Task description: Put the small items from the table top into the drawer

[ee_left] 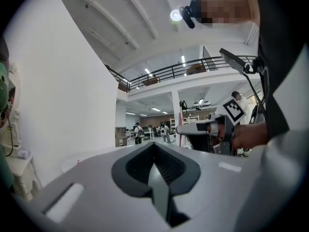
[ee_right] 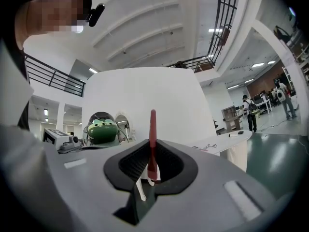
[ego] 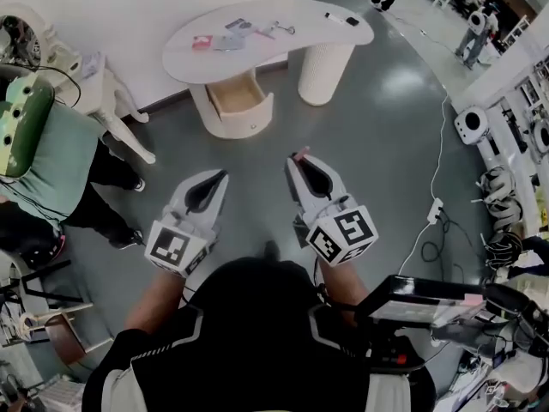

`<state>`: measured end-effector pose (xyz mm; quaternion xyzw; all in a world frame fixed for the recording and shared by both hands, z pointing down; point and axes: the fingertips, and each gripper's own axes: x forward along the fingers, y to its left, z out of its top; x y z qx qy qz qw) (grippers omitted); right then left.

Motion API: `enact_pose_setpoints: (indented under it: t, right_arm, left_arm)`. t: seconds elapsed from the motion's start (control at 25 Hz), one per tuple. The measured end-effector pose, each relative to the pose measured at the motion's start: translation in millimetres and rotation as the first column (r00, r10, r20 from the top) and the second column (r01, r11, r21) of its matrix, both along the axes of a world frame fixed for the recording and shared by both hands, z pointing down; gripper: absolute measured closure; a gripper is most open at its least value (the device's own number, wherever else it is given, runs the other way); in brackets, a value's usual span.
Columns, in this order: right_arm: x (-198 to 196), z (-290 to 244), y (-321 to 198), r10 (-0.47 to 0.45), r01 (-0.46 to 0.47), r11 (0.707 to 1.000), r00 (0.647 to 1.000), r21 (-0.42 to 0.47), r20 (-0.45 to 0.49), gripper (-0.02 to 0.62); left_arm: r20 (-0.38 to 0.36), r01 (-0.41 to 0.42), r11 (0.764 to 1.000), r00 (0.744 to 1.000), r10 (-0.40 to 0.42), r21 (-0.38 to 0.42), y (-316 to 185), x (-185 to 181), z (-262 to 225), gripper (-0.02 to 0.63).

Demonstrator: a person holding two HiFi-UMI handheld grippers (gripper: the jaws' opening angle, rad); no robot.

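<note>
The white curved table (ego: 339,35) stands far ahead with its drawer (ego: 233,98) pulled open below the top. Small items lie on the top: a red card (ego: 202,41), grey pieces (ego: 236,34), keys (ego: 284,29) and a black bar (ego: 344,18). My right gripper (ego: 298,161) is shut on a thin red stick (ee_right: 152,134) with a white piece (ee_right: 140,187) beneath it; the stick pokes past the jaw tips (ego: 300,154). My left gripper (ego: 220,178) is shut with nothing in it (ee_left: 154,151). Both point level toward the table, over the grey floor.
A seated person in a green top (ego: 51,157) and a green frog-faced object (ego: 21,118) are at the left, beside a white chair (ego: 107,88). A power strip (ego: 435,210) and cables lie on the floor at the right, near shelves of equipment (ego: 506,196).
</note>
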<state>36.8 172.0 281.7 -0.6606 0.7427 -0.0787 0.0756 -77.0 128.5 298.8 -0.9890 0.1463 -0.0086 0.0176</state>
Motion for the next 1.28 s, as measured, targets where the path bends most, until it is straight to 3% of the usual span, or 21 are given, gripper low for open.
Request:
enact_pose_setpoints:
  t: [0.32, 0.64, 0.84, 1.04, 1.28]
  right_arm:
    - [57, -10, -16, -0.048, 0.047, 0.999, 0.998, 0.028, 0.031, 0.554]
    - [75, 5, -65, -0.064, 0.064, 0.998, 0.997, -0.005, 0.046, 0.554]
    - [74, 7, -105, -0.025, 0.027, 0.999, 0.999, -0.026, 0.045, 0.554]
    - [67, 1, -146, 0.005, -0.004, 1.000, 0.999, -0.026, 0.033, 0.554]
    - [64, -1, -195, 0.020, -0.019, 0.999, 1.000, -0.041, 0.024, 0.554]
  left_arm:
    - [0.027, 0.064, 0.998, 0.998, -0.064, 0.016, -15, 56, -13, 0.606]
    - [0.037, 0.097, 0.995, 0.995, -0.098, 0.009, -63, 65, -10, 0.606]
    - [0.015, 0.069, 0.998, 0.998, -0.068, -0.012, -105, 66, -8, 0.606]
    - [-0.002, 0.010, 0.999, 1.000, -0.010, 0.035, -140, 65, -14, 0.606]
    - [-0.020, -0.006, 1.000, 1.000, 0.007, 0.020, -187, 62, -15, 0.606]
